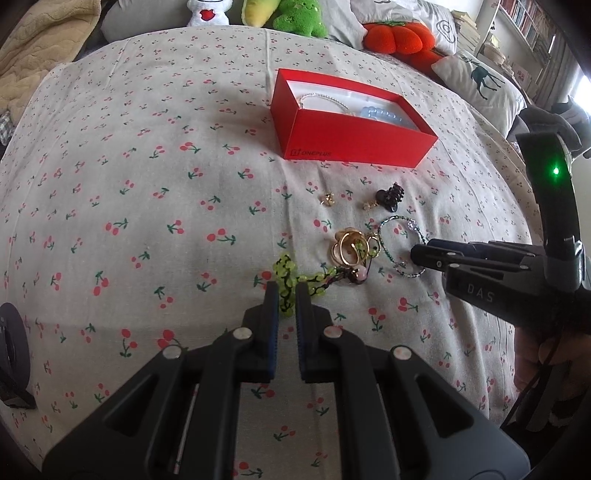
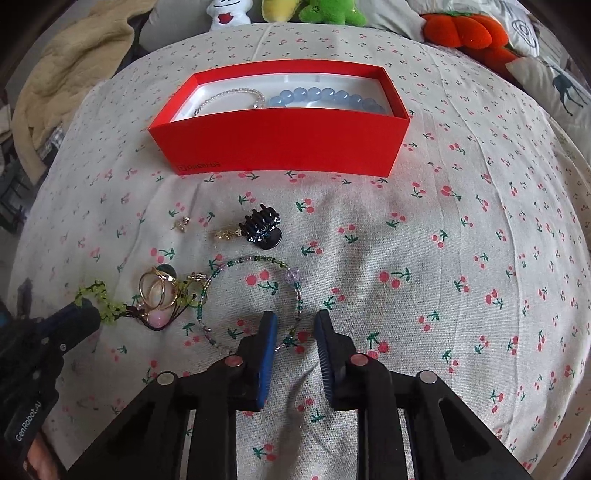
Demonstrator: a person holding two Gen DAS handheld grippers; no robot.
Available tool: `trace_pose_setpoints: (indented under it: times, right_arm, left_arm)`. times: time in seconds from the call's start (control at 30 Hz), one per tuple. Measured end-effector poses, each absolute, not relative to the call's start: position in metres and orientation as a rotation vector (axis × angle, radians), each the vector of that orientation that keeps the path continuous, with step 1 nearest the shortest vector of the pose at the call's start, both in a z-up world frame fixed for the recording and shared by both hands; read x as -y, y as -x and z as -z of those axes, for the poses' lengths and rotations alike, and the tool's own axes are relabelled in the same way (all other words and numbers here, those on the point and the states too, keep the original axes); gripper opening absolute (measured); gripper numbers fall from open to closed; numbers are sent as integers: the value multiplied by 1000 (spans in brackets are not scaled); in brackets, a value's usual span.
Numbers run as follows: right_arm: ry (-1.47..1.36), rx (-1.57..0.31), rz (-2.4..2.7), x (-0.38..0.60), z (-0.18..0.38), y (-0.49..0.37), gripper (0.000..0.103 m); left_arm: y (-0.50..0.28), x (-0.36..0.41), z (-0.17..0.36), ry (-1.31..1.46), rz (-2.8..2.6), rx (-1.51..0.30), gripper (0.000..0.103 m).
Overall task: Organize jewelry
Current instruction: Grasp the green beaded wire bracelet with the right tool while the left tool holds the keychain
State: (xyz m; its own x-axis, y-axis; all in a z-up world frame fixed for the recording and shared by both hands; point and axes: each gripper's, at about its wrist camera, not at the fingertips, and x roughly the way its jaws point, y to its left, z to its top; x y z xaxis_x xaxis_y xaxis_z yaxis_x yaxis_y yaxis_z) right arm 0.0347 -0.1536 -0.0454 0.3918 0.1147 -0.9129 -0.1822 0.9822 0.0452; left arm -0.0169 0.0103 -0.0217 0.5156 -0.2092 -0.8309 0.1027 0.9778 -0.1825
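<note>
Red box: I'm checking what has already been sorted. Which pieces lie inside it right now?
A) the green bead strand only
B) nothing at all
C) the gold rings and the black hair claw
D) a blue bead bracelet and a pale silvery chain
D: inside the red box lie a blue bead bracelet and a pale silvery chain; the gold rings, black hair claw and green bead strand lie on the cloth outside it.

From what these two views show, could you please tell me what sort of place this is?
Most likely a bedroom: the work surface is a bed under a cherry-print sheet, with plush toys and a deer-print pillow along its far edge.
</note>
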Motion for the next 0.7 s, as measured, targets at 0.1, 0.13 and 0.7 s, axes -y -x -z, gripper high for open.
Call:
trace_pose_setpoints:
  times: [0.1, 0.13, 0.7]
  right_arm:
    - [35, -1157, -194, 159, 44, -36, 7]
    - [17, -1161, -197, 162, 43, -35, 5]
    - [-93, -1043, -251, 191, -21, -15, 4]
  left_arm:
    - [16, -13, 20, 124, 184, -1009, 10]
    - [16, -13, 18, 126, 185, -1006, 10]
    - [20, -17, -20, 187, 214, -930, 10]
